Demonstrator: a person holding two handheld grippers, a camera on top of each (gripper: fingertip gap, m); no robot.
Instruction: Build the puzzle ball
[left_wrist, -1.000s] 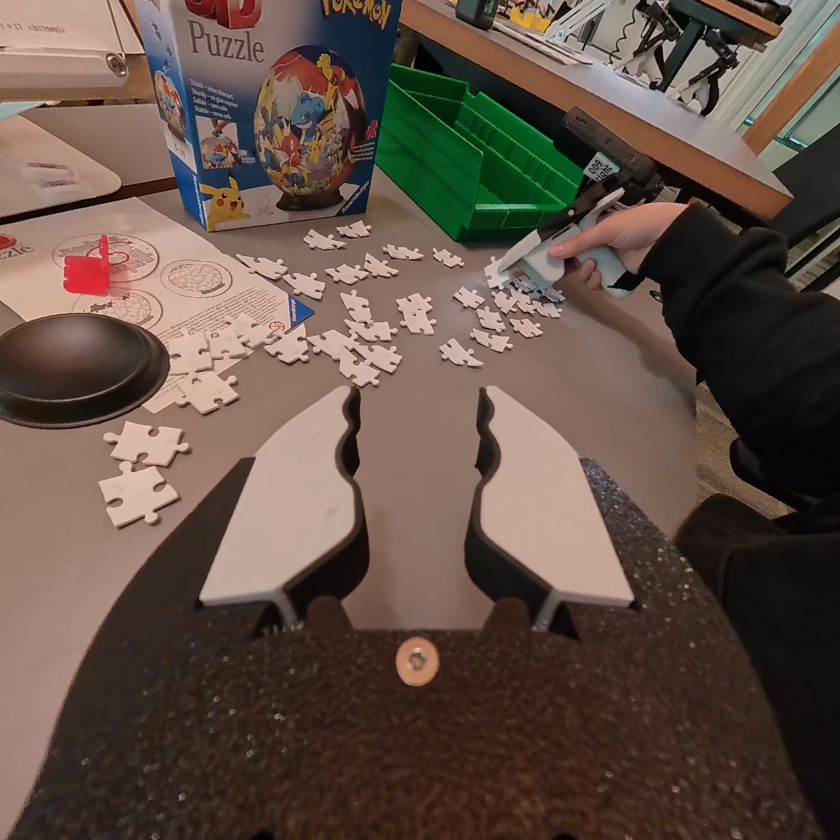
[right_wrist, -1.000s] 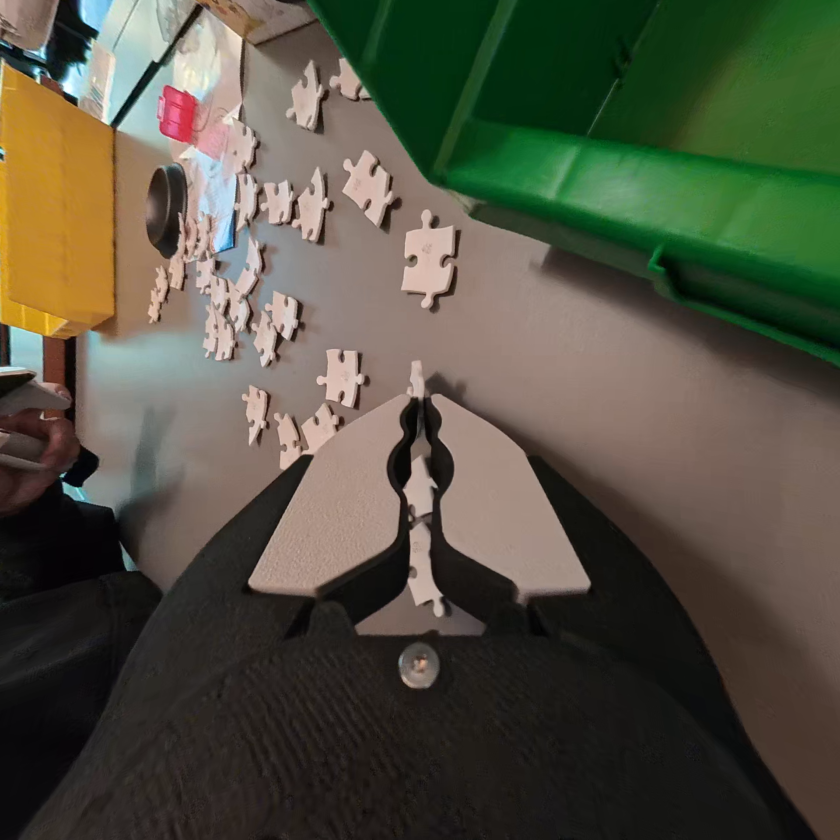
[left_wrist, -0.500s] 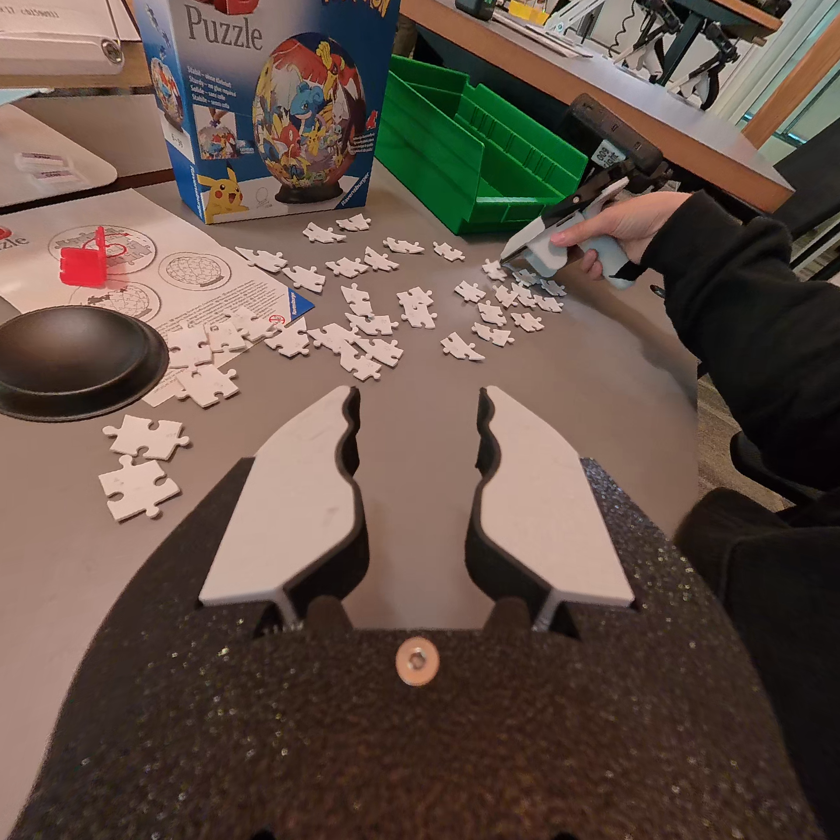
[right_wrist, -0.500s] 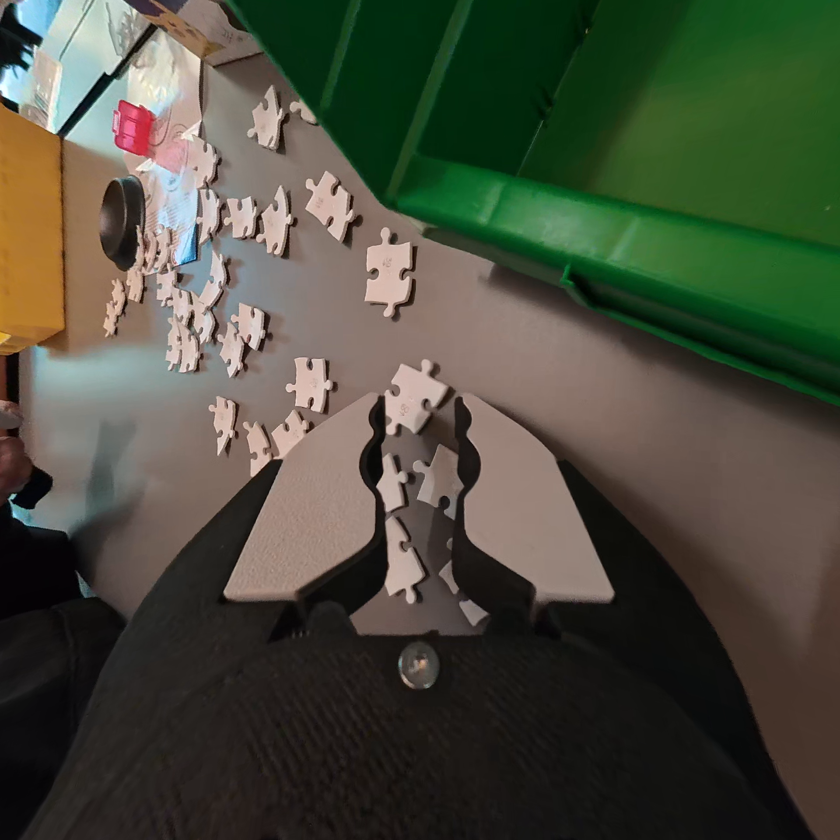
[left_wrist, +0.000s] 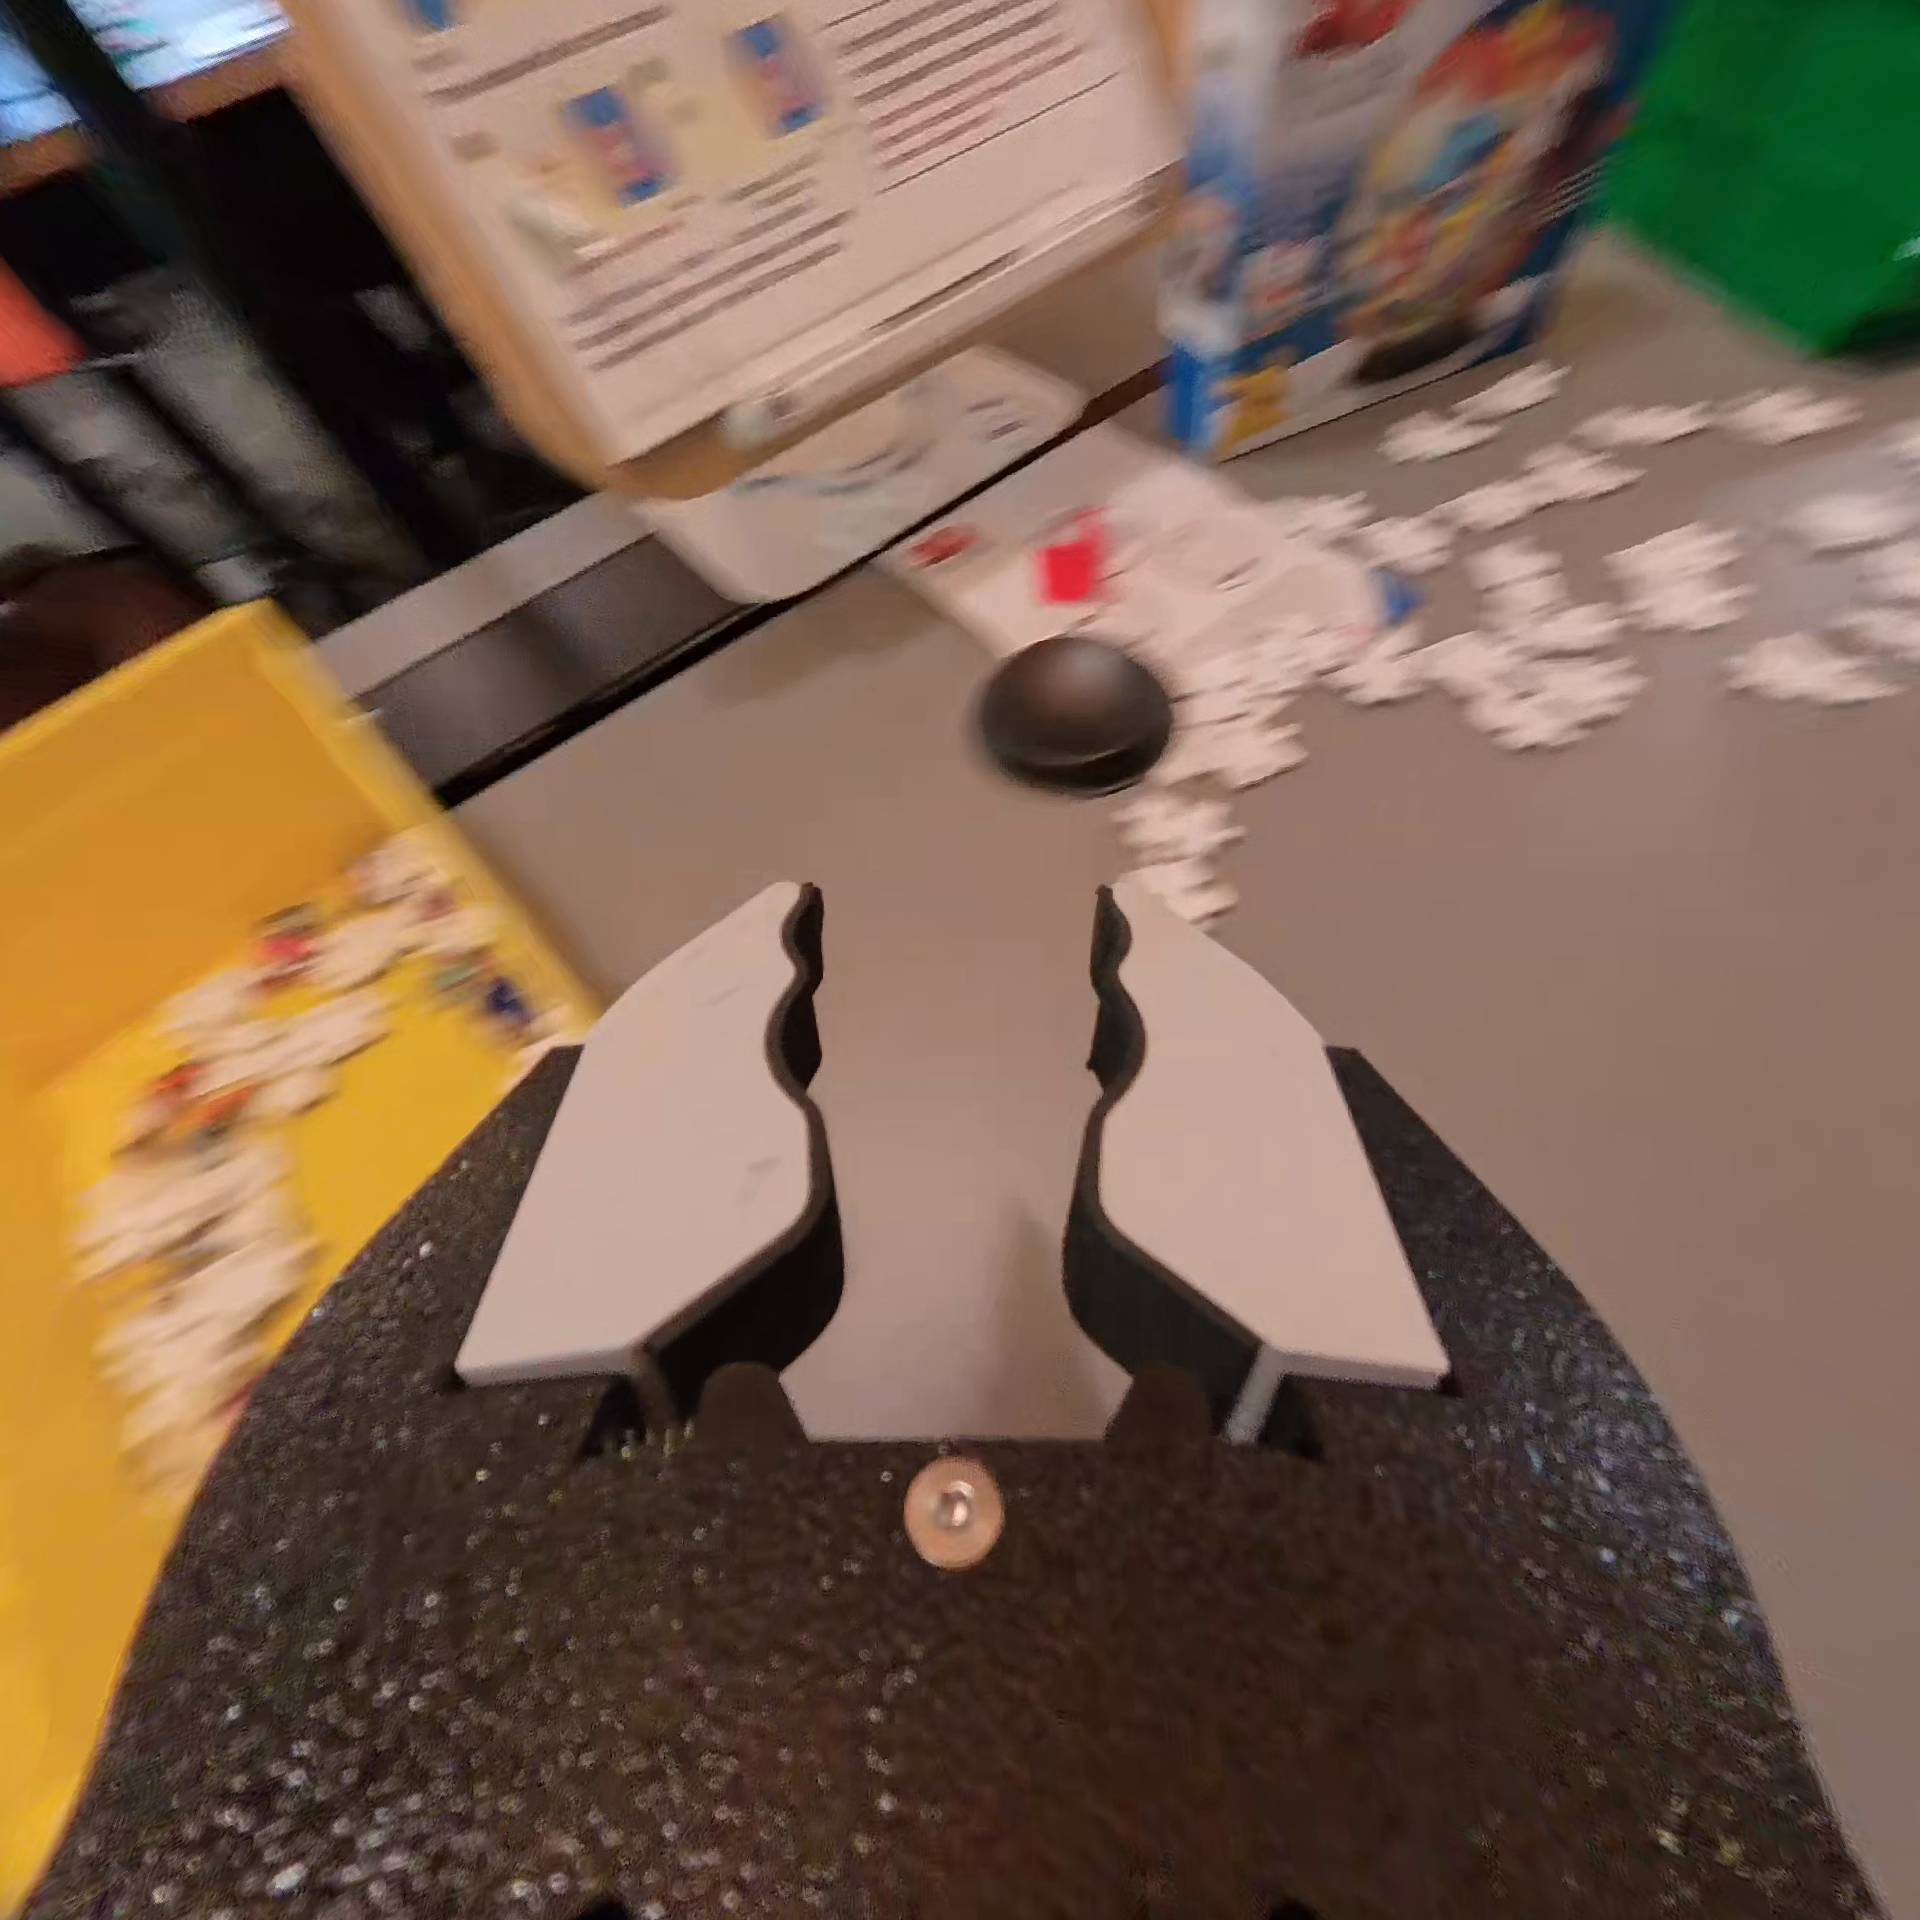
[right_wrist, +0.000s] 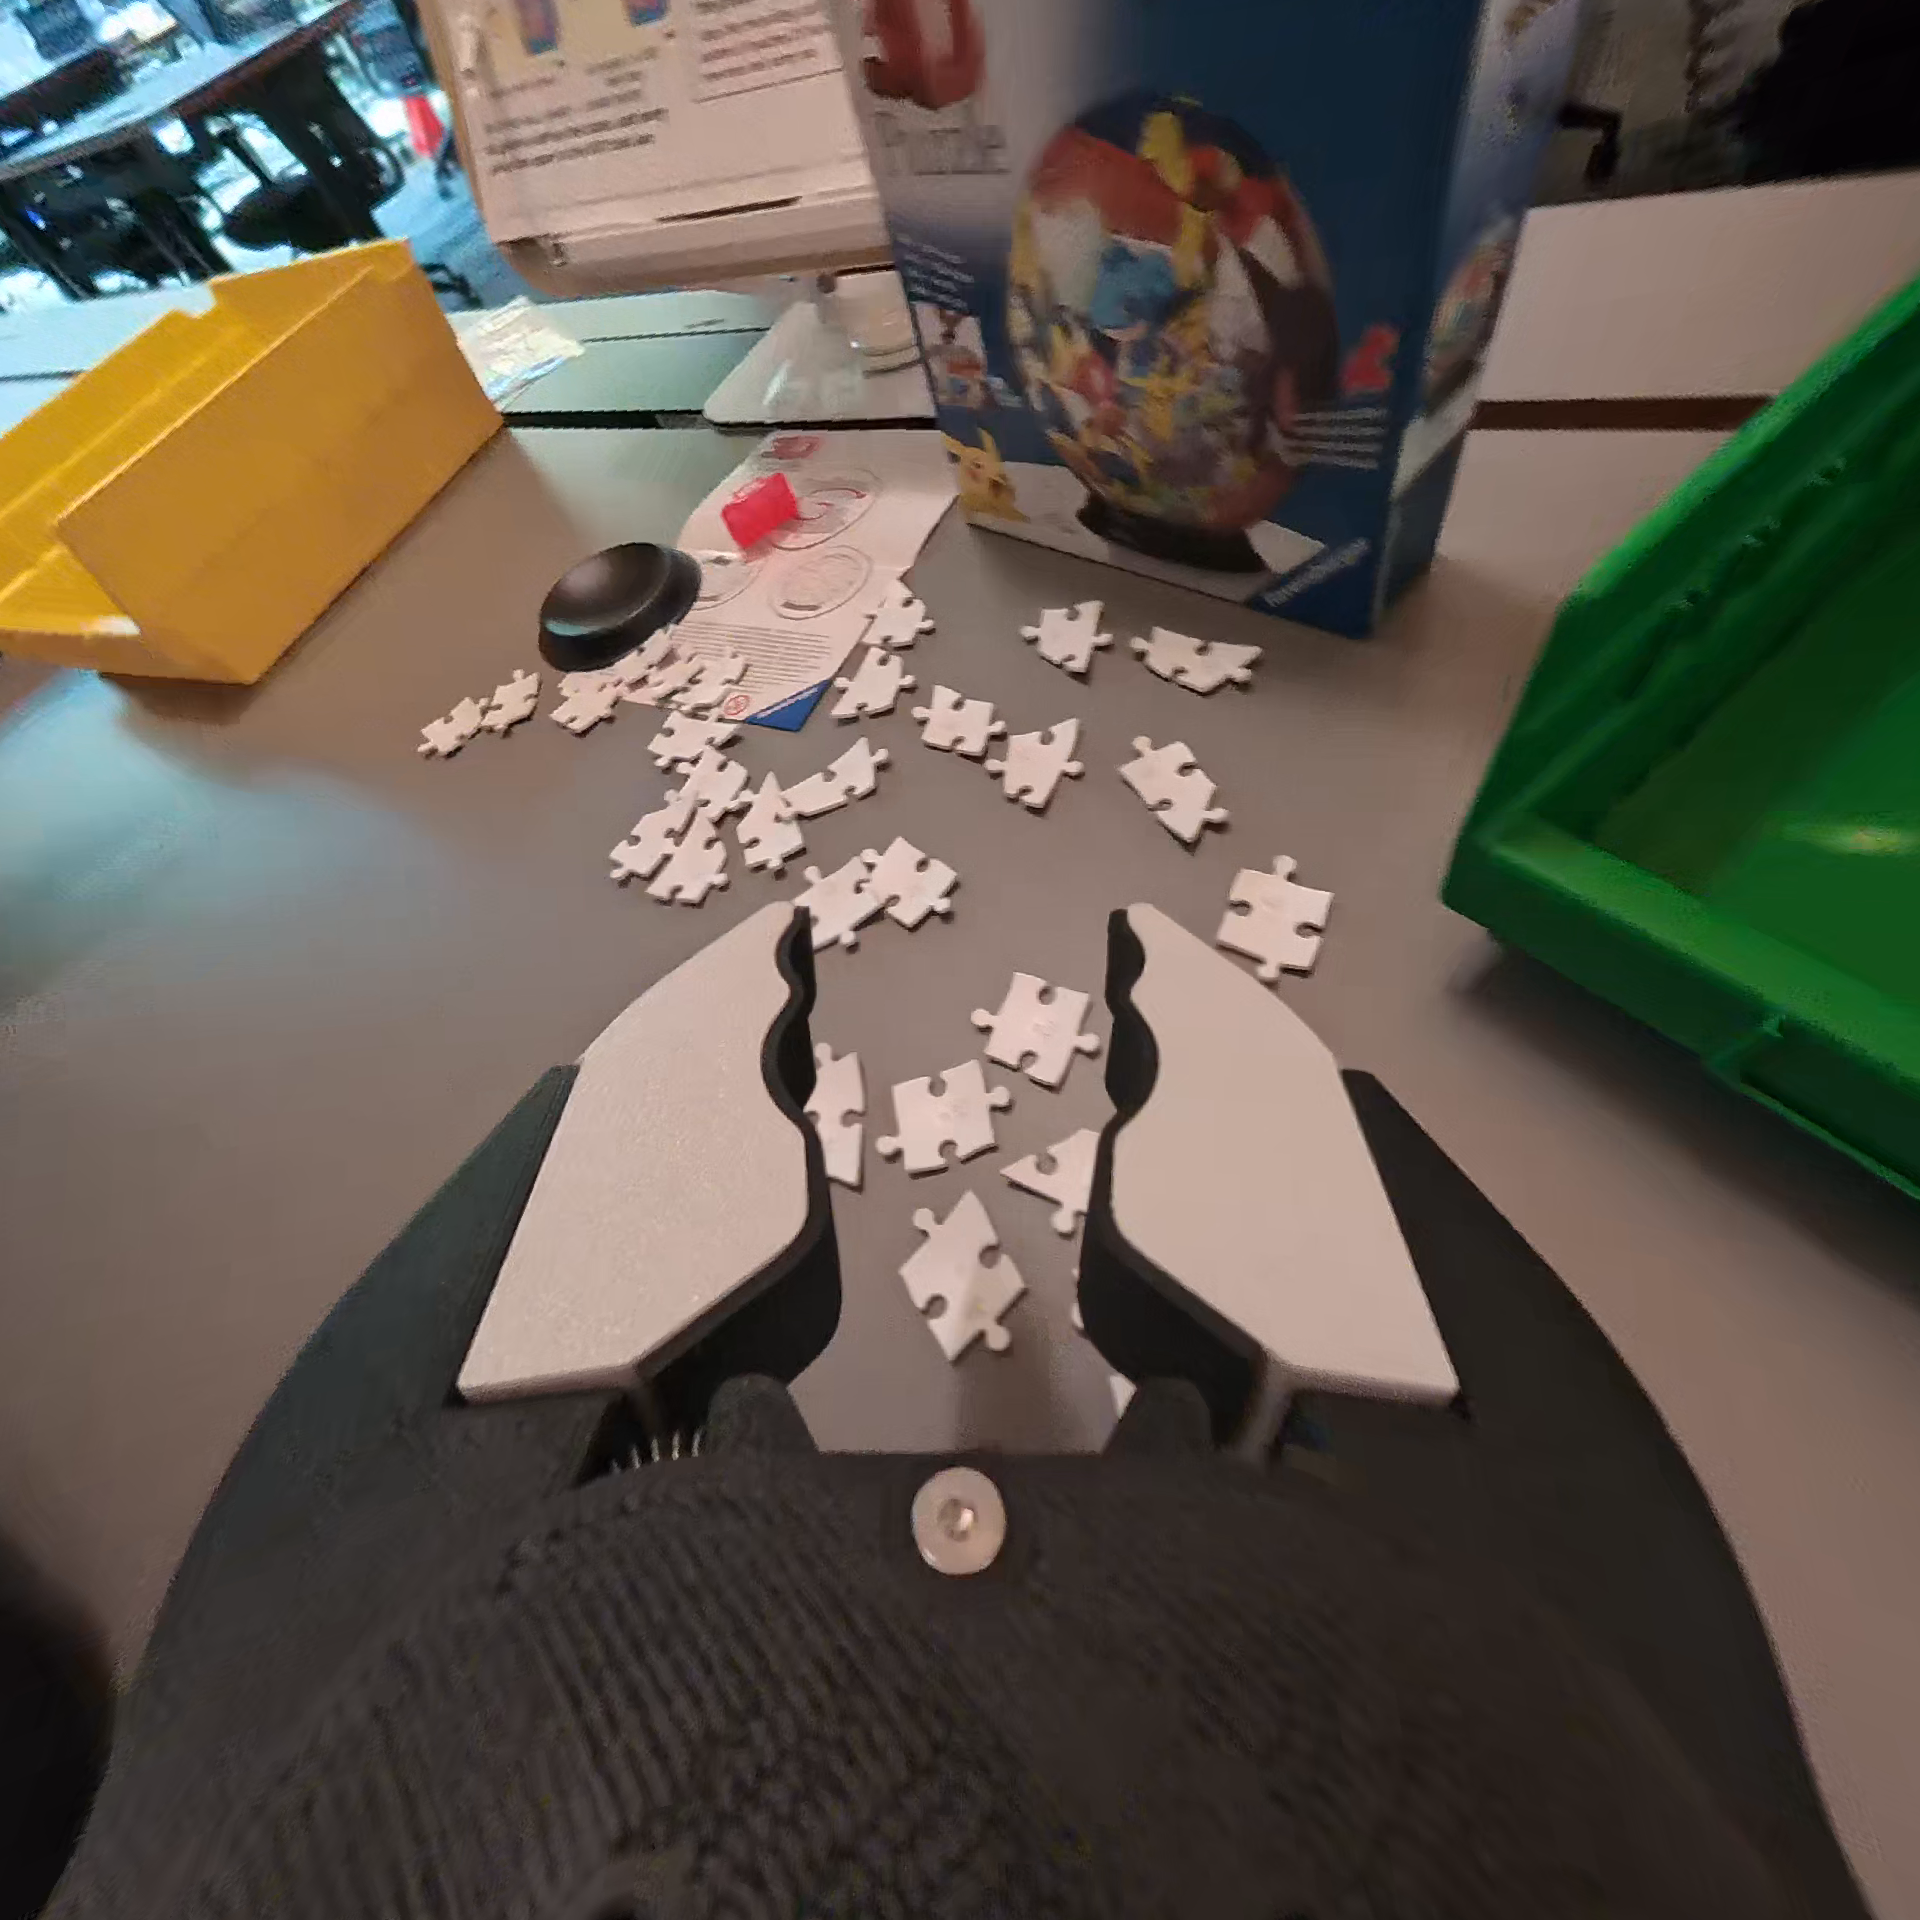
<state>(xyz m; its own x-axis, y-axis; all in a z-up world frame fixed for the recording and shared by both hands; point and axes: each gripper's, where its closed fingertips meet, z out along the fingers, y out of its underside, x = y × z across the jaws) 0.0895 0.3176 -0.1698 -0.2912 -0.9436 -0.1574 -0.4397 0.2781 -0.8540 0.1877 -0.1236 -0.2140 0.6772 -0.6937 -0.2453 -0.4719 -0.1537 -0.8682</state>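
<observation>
**A:** White pieces (right_wrist: 940, 1117) everywhere on the grey table (right_wrist: 260, 935), all blank side up. No common direction to them, tabs point every which way. The whole scatter runs as a band from the black stand (right_wrist: 613, 608) on the far left down toward the right gripper (right_wrist: 956, 935).

**B:** And the gripper itself?

**A:** Right gripper is spread wide, holding nothing. A handful of pieces lie on the table in the gap between its fingers, a couple partly hidden under the finger edges. Can't tell if it actually touches any.

**B:** Left one?

**A:** Left gripper (left_wrist: 956, 914) is also spread apart and empty, only bare table between the fingers. That view is really blurry. The stand (left_wrist: 1075, 717) sits ahead of it, pieces (left_wrist: 1538, 613) trail off to the right, nearest ones just beyond its right fingertip. Yellow bin (left_wrist: 208, 831) on its left has more pieces inside, some coloured.

**B:** Anything else around?

**A:** Blue box (right_wrist: 1195, 312) standing upright at the back, leaflet (right_wrist: 831, 561) with a small red thing (right_wrist: 761, 511) on it, green bin (right_wrist: 1714, 831) off right.
</observation>
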